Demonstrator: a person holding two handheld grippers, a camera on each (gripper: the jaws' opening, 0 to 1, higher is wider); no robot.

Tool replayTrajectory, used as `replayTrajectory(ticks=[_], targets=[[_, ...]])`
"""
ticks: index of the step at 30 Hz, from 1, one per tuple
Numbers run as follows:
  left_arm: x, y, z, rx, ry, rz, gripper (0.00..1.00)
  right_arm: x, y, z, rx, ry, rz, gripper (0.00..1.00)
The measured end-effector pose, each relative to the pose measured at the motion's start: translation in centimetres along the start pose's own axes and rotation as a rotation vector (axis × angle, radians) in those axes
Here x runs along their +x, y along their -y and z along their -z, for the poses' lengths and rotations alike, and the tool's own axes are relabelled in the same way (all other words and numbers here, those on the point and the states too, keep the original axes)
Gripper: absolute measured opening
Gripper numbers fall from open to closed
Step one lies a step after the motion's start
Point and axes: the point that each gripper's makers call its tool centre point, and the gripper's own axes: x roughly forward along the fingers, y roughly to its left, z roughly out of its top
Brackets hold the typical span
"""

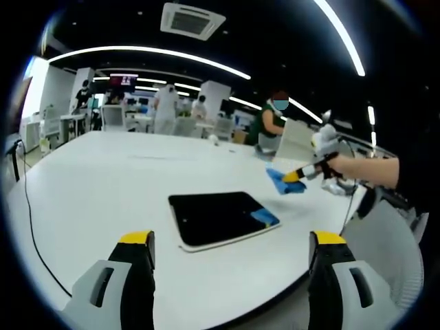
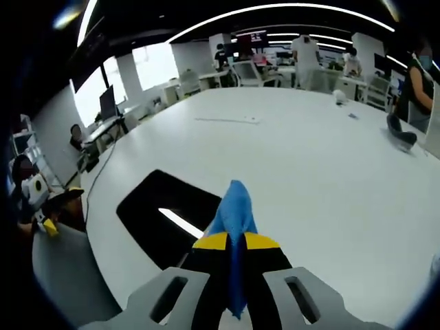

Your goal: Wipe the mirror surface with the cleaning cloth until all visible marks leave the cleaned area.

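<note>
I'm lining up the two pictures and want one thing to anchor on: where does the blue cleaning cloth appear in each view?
Left gripper view: the blue cleaning cloth is right of centre, pinched by the right tongs above the white table, beyond the mirror.
Right gripper view: the cloth is low centre, sticking up from the shut tongs.
Shared landmark: the dark mirror lying flat on the table.

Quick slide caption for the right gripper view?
Right gripper clamps the blue cleaning cloth above the dark mirror on the white table.
</note>
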Motion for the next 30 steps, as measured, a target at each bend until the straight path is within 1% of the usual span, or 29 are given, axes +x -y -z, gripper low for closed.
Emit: replayTrajectory(ticks=[6, 7, 8, 11, 24, 26, 30], targets=[[0.0, 0.0, 0.0, 0.0, -0.003, 0.002, 0.93, 0.4, 0.1, 1.1, 0.013, -0.022, 0.004, 0.02], [0.0, 0.0, 0.0, 0.0, -0.003, 0.002, 0.93, 0.4, 0.3, 1.8, -0.025, -0.055, 0.022, 0.02], [0.0, 0.0, 0.0, 0.0, -0.003, 0.002, 0.93, 0.4, 0.3, 1.9, -0.027, -0.059, 0.021, 0.02], [0.0, 0.1, 0.1, 0.0, -0.006, 0.006, 0.93, 0.7, 0.2, 2.5, -0.008, -0.07, 0.014, 0.02], [0.0, 0.1, 0.0, -0.002, -0.003, 0.005, 0.93, 1.9, 0.3, 4.2, 0.006, -0.113, 0.0, 0.02], [0.0, 0.0, 0.0, -0.003, -0.002, 0.003, 0.93, 1.9, 0.3, 4.6, 0.01, -0.129, 0.008, 0.02], [0.0, 0.1, 0.0, -0.002, -0.002, 0.005, 0.93, 2.0, 0.4, 4.9, 0.015, -0.134, 0.01, 0.02]])
